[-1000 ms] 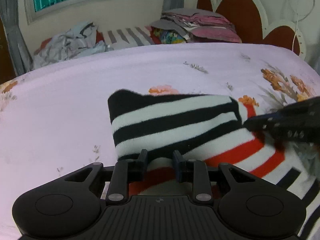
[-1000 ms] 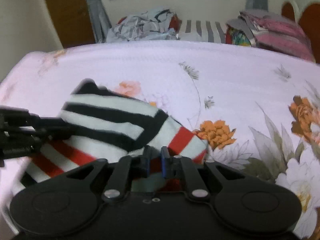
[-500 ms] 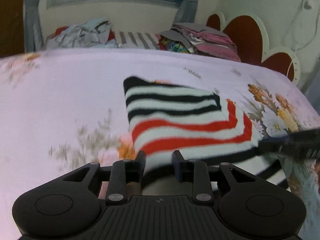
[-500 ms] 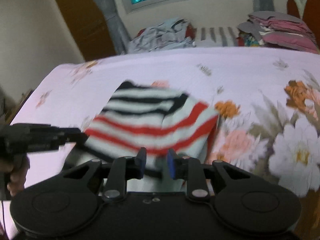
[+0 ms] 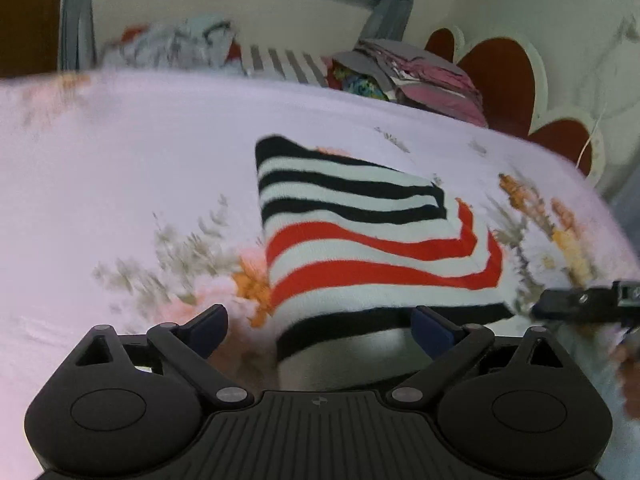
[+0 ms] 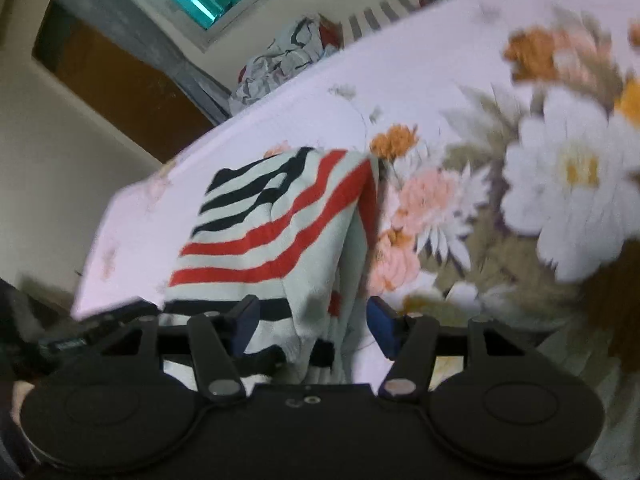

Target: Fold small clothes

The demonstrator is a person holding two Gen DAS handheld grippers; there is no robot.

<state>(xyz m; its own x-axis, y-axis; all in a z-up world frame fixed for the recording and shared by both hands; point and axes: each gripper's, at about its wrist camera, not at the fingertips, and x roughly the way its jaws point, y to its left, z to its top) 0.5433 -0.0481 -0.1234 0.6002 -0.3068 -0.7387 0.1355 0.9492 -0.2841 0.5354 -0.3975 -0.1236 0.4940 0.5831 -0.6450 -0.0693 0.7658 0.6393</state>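
Observation:
A small striped garment (image 5: 372, 240), white with black and red bands, lies folded on the floral bed sheet (image 5: 120, 168). My left gripper (image 5: 320, 326) is open, its jaws spread wide on either side of the garment's near black-striped edge. My right gripper (image 6: 312, 326) is open too, with the garment's near corner (image 6: 304, 320) lying loose between its fingers. The garment also shows in the right wrist view (image 6: 276, 224). The right gripper's tip shows at the right edge of the left wrist view (image 5: 576, 304). The left gripper shows at the lower left of the right wrist view (image 6: 96, 328).
A crumpled grey heap of clothes (image 5: 176, 46) and a stack of folded pink and grey clothes (image 5: 412, 76) lie at the far end of the bed. A red and white headboard (image 5: 508, 80) stands at the right. A brown door (image 6: 120, 88) stands beyond the bed's left edge.
Both grippers have opened and let go of the garment's near edge. The garment has been laid flat on the sheet. The right wrist view has tilted.

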